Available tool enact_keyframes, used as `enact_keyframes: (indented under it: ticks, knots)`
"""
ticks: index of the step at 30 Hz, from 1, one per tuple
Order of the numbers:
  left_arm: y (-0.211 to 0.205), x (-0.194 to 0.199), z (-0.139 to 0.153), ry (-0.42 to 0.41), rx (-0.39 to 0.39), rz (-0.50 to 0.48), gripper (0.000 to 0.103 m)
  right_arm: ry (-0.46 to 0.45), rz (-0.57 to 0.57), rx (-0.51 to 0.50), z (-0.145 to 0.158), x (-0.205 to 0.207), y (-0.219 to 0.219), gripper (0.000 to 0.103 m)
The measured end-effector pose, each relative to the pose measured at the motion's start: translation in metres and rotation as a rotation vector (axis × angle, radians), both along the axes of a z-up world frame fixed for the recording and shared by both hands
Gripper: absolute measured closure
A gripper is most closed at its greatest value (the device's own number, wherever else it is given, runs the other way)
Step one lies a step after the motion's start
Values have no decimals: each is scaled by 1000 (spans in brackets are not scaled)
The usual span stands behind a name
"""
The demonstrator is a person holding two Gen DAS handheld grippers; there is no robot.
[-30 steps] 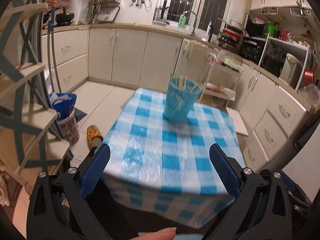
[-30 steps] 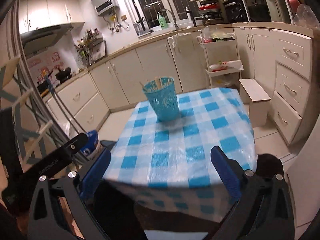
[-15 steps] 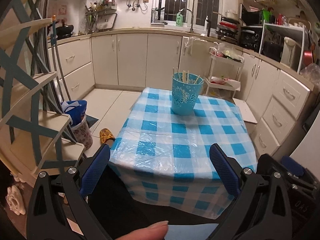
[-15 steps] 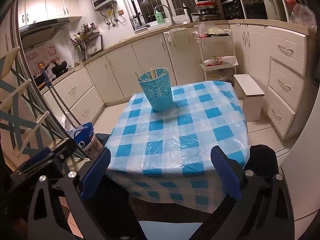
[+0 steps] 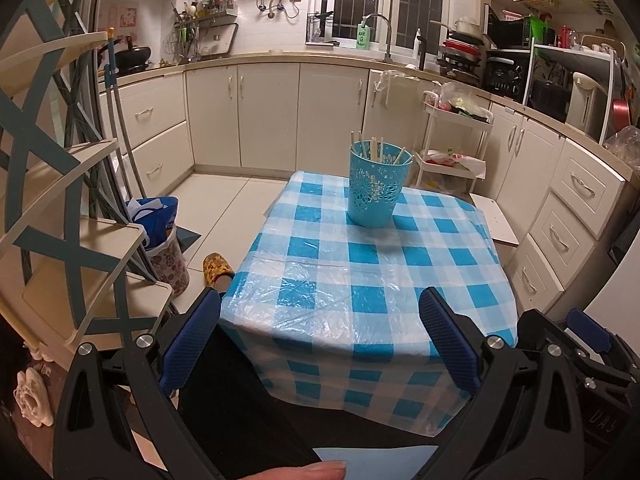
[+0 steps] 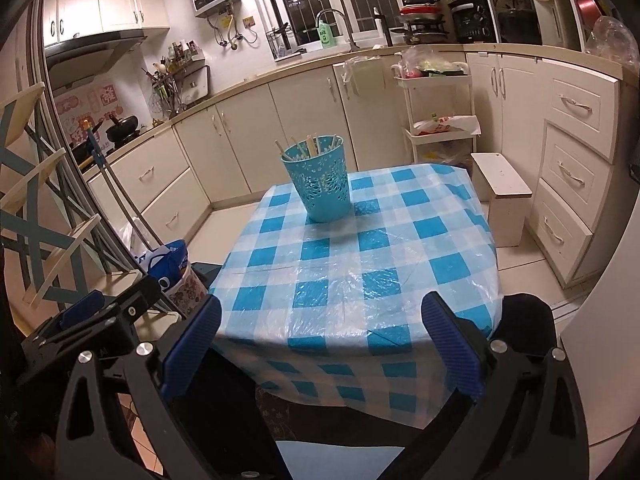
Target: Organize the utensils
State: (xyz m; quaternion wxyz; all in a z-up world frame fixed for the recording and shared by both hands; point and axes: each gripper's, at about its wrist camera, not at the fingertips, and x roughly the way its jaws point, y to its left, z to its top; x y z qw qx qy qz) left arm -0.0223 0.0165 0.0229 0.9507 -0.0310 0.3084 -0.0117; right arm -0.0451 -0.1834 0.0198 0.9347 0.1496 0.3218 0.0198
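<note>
A turquoise perforated holder (image 5: pixel 376 187) (image 6: pixel 320 180) stands upright on the far part of a table with a blue-and-white checked cloth (image 5: pixel 360 276) (image 6: pixel 352 264). Several pale chopsticks (image 5: pixel 374 148) (image 6: pixel 308 145) stick out of its top. My left gripper (image 5: pixel 320 338) is open, back off the table's near edge, with nothing between its blue pads. My right gripper (image 6: pixel 320 338) is open too, also short of the near edge and holding nothing. The left gripper's body (image 6: pixel 88 324) shows at the lower left of the right wrist view.
A wooden lattice shelf (image 5: pixel 60 200) stands close on the left. A blue bag in a flowered bin (image 5: pixel 160 236) and a yellow slipper (image 5: pixel 216 266) lie on the floor. Cream cabinets (image 5: pixel 280 116) line the walls, with a white trolley (image 5: pixel 452 148) and a small stool (image 6: pixel 504 196) to the right.
Both grippers have drawn back and risen from the table, so the holder and cloth look farther away. Both stay open.
</note>
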Motion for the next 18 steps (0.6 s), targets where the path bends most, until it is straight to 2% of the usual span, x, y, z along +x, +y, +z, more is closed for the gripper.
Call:
enact_keyframes:
  ticks: [18]
  knots:
    - [2, 0, -4, 2, 1, 3, 8, 6, 11, -3, -3, 0, 3, 7]
